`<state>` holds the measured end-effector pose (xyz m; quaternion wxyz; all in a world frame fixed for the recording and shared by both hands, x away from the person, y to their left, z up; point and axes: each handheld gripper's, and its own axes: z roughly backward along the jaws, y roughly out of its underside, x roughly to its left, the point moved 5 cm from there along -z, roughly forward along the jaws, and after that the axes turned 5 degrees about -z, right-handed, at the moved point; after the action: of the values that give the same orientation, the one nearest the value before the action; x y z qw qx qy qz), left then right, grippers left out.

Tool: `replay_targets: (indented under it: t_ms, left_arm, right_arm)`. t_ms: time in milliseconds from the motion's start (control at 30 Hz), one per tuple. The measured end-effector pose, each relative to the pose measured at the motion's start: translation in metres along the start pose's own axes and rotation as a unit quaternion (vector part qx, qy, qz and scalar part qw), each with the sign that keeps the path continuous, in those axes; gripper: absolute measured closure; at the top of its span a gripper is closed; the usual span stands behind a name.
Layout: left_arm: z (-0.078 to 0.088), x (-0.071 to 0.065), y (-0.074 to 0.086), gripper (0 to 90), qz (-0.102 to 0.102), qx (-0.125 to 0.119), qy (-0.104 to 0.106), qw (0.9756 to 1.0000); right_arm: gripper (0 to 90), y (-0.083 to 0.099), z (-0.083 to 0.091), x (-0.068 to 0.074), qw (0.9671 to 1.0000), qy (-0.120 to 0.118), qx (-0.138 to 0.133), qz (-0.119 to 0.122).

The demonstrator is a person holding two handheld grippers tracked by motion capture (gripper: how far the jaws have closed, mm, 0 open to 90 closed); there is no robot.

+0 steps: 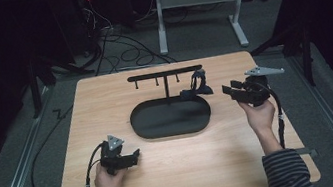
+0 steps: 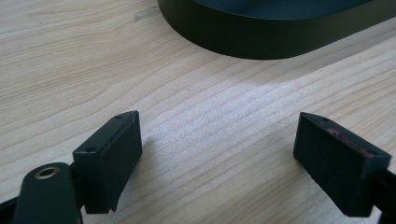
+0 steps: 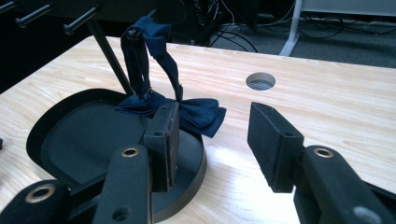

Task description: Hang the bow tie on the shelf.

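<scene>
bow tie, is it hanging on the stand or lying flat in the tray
Hanging: the navy bow tie's strap is looped over the end peg of the stand, while its bow rests at the black tray's rim.

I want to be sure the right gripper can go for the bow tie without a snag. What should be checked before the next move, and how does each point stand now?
1. Right gripper jaws open with nothing between them: ok.
2. Bow tie in sight ahead of the right gripper, its bow lying on the rim of the black tray: ok.
3. Bow tie strap free of the stand's peg: not ok, it hangs looped over it.
4. Left gripper open, over bare table, apart from the tray: ok.
5. Whether the strap is clasped shut around the peg: cannot tell.
</scene>
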<state>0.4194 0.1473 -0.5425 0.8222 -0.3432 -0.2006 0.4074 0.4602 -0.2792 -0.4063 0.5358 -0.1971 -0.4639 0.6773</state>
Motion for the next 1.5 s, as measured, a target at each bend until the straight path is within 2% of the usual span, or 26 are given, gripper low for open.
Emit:
replay_targets:
  t_ms: [333,500,1000,1500]
  left_arm:
    - [0.000,0.000,0.000,15.7,0.000,0.000,0.000,1.0000]
    - [0.000,0.000,0.000,15.7,0.000,0.000,0.000,1.0000]
    - [0.000,0.000,0.000,15.7,0.000,0.000,0.000,1.0000]
    - [0.000,0.000,0.000,15.7,0.000,0.000,0.000,1.0000]
  right_arm:
    - [55.1,0.007,0.007,-0.003,0.9999,-0.005,-0.003,-0.009]
    - [54.0,0.014,0.012,-0.005,0.9998,-0.010,0.009,-0.012]
    - [54.0,0.027,0.028,-0.008,0.9998,-0.013,0.002,-0.014]
    - [54.0,0.040,0.033,-0.010,0.9997,-0.013,0.008,-0.018]
